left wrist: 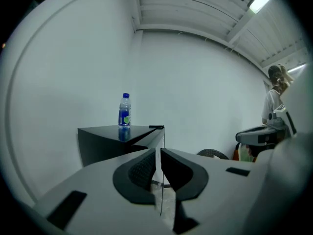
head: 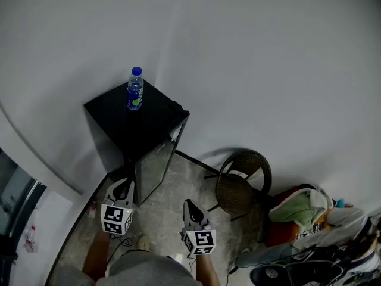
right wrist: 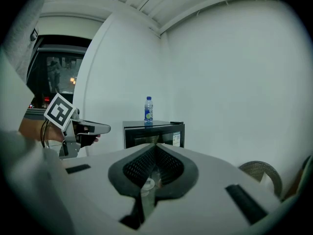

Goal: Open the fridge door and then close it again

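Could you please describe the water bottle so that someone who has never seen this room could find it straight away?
A small black fridge stands against the white wall, left of a wicker chair. The bottle stands upright on its top, near the back corner. It is clear plastic with a blue cap and blue label, the one thing standing there.

The head view looks steeply down from high above onto the fridge (head: 140,130) at eleven o'clock, while both gripper views face it nearly level from low and near, all sharing the bottle (head: 135,89) on its top.
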`<state>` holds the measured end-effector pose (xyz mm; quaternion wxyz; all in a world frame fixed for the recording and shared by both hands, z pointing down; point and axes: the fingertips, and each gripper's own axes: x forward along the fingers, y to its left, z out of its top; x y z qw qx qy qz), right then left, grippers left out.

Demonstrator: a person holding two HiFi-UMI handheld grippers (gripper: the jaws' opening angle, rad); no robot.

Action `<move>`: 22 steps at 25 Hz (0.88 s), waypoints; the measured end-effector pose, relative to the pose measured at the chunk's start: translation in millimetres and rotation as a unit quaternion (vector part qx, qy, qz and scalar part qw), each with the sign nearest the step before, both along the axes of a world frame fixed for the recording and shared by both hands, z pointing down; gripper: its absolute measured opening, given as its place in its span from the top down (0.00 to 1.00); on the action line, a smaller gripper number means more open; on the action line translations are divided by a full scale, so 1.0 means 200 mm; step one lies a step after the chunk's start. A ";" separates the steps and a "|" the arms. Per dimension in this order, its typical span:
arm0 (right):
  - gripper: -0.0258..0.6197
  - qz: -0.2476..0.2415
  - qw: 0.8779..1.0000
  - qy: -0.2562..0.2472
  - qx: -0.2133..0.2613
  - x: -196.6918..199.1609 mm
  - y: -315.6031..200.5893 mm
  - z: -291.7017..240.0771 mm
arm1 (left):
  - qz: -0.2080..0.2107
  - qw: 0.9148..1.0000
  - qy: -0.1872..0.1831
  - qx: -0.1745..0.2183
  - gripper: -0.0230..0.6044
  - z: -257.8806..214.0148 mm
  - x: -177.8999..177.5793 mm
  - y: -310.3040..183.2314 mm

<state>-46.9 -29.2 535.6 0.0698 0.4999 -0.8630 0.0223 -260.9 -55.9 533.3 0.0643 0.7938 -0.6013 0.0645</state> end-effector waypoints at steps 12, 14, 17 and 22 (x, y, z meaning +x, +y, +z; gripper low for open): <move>0.92 0.056 0.998 0.018 -0.005 0.11 -0.11 0.03 | 0.000 0.999 0.037 -0.020 0.58 0.10 -0.09 -0.31; 0.92 0.066 0.998 0.019 -0.009 0.14 -0.13 0.04 | 0.001 0.999 0.035 -0.028 0.55 0.13 -0.09 -0.37; 0.92 0.080 0.996 0.022 -0.014 0.17 -0.17 0.06 | 0.003 0.999 0.032 -0.042 0.54 0.18 -0.09 -0.46; 0.92 0.088 0.996 0.034 -0.005 0.17 -0.22 0.04 | 0.003 0.998 0.034 -0.054 0.53 0.22 -0.11 -0.54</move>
